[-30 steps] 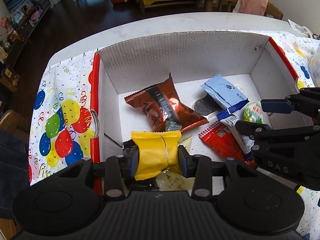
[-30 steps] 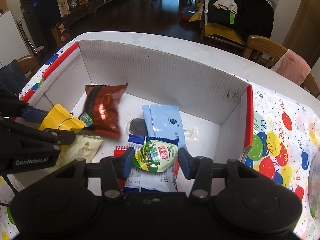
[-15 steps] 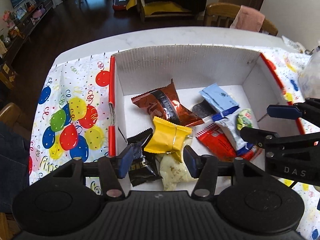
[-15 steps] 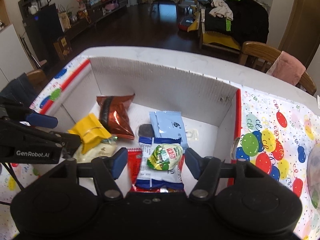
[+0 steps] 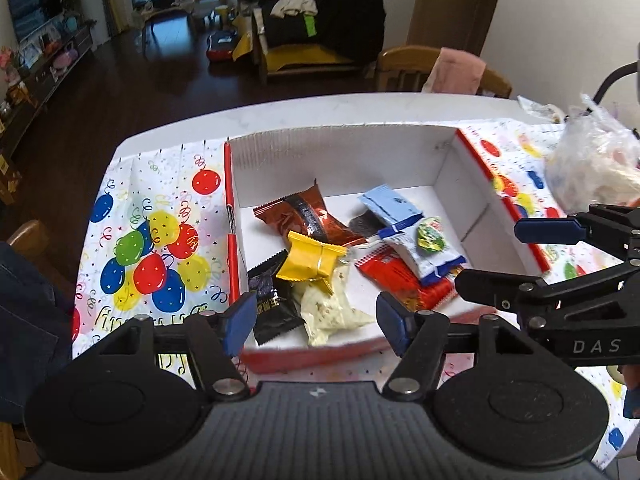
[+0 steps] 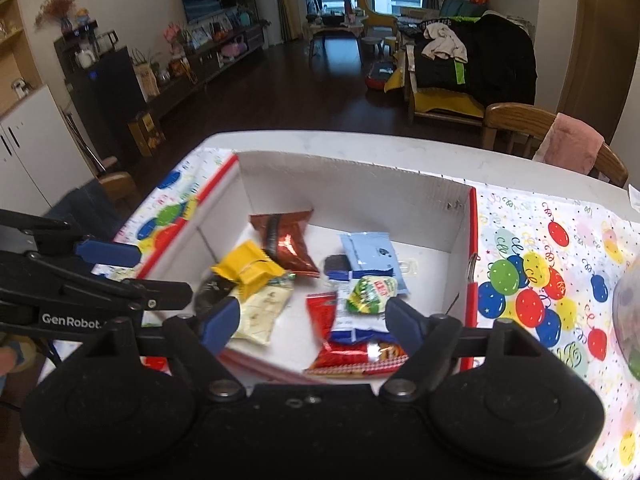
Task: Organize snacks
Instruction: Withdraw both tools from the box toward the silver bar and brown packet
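A white cardboard box (image 5: 340,156) with red rims holds several snack packets. The yellow packet (image 5: 314,261) lies on a pale packet (image 5: 328,306) next to a black one (image 5: 272,300). The green packet (image 5: 430,236) rests on a white-and-blue packet (image 5: 424,258) above a red one (image 5: 394,276). A brown packet (image 5: 306,216) and a light blue packet (image 5: 390,208) lie further back. My left gripper (image 5: 316,322) is open and empty above the box's near rim. My right gripper (image 6: 310,322) is open and empty, also above the near rim, over the red packet (image 6: 352,354).
The box stands on a balloon-print cloth (image 5: 152,248) over a white table (image 5: 280,114). A clear plastic bag (image 5: 596,164) sits at the right. Wooden chairs (image 6: 552,140) stand behind the table. A person's dark sleeve (image 5: 28,312) is at the left.
Both grippers opened and let go: the yellow packet and the green packet now lie in the box. Both grippers have pulled back and up from the box.
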Available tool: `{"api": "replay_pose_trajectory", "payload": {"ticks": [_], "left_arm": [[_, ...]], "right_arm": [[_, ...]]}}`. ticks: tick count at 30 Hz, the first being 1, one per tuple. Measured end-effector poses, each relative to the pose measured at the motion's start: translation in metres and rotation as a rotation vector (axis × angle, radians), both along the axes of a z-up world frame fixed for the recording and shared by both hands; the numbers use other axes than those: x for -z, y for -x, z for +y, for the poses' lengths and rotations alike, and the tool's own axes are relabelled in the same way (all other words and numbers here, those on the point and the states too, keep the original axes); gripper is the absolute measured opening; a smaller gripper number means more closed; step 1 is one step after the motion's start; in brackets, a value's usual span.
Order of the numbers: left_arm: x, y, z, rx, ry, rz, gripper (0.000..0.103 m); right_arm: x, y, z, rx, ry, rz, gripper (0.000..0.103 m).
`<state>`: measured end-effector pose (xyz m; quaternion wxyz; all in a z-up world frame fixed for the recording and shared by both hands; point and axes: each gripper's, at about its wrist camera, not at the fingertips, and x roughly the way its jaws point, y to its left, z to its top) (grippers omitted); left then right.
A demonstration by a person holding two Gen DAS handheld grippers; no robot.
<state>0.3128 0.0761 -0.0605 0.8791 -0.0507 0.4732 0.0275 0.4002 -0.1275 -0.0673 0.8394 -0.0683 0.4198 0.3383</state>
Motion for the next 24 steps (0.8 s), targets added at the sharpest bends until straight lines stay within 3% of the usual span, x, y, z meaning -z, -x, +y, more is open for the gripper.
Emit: {"api": "replay_pose_trajectory", "payload": {"ticks": [4, 6, 9, 13, 17, 20, 24], "left_arm": [[-0.01, 0.02, -0.002, 0.011, 0.01, -0.025, 0.066], [-0.013, 0.03, -0.002, 0.017, 0.01, -0.036, 0.071], [-0.018, 0.045, -0.003, 0.025, 0.015, -0.053, 0.072], [-0.021, 0.064, -0.004, 0.032, 0.022, -0.069, 0.072], [-0.016, 0.085, -0.007, 0.041, 0.032, -0.075, 0.077], [-0.01, 0.101, -0.009, 0.048, 0.038, -0.07, 0.077], [0.001, 0.121, -0.011, 0.055, 0.05, -0.064, 0.082]], "right_arm": [[-0.01, 0.02, -0.006, 0.001, -0.024, -0.015, 0.082], [-0.015, 0.03, -0.01, 0.004, -0.035, -0.023, 0.084], [-0.02, 0.044, -0.016, 0.01, -0.071, -0.035, 0.091], [-0.023, 0.059, -0.021, 0.015, -0.088, -0.039, 0.091], [-0.018, 0.074, -0.026, 0.027, -0.088, -0.035, 0.092], [-0.013, 0.085, -0.029, 0.045, -0.082, -0.041, 0.103], [-0.003, 0.1, -0.033, 0.048, -0.071, -0.019, 0.103]]}}
